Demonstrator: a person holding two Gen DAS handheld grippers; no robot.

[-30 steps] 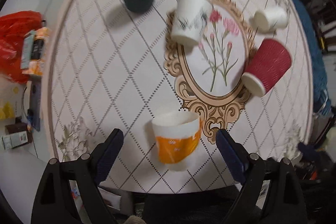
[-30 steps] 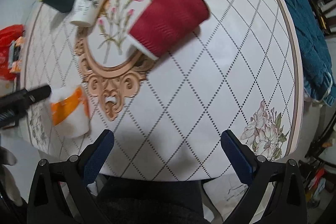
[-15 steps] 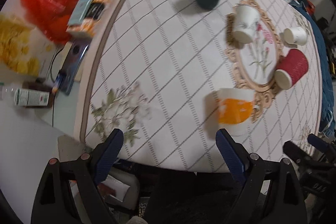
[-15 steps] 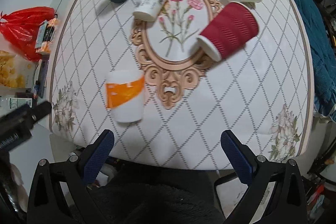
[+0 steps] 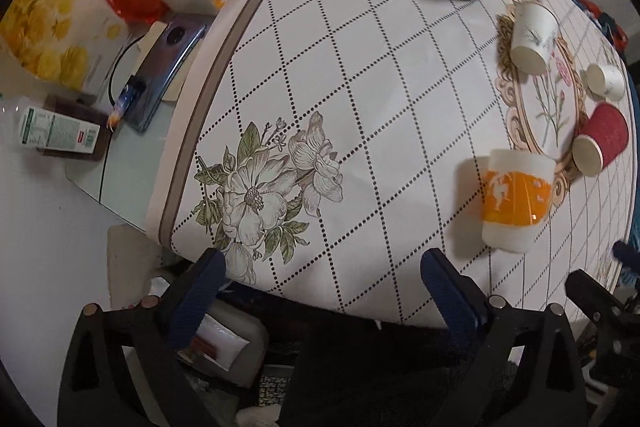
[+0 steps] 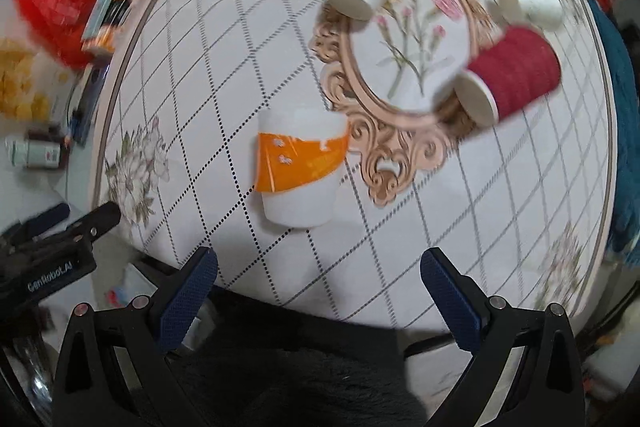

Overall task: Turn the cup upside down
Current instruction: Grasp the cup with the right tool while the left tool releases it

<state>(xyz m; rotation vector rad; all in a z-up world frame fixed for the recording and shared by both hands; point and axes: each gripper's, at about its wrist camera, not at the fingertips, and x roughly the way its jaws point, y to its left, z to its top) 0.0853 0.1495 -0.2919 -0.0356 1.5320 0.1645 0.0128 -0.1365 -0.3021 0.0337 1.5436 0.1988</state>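
Cup [image 6: 298, 169], white with an orange band, stands near the table's [image 6: 460, 239] near edge, just left of the ornate frame print [image 6: 400, 147]; whether its mouth faces up or down cannot be told. Right gripper [image 6: 318, 293] is spread wide and empty, short of the cup. Left gripper [image 5: 320, 291] is likewise spread and empty, aimed at the flower print [image 5: 260, 195], with the cup [image 5: 516, 203] to its right. Judgement: no grasp made; grasp, inversion and set-down all appear to remain.
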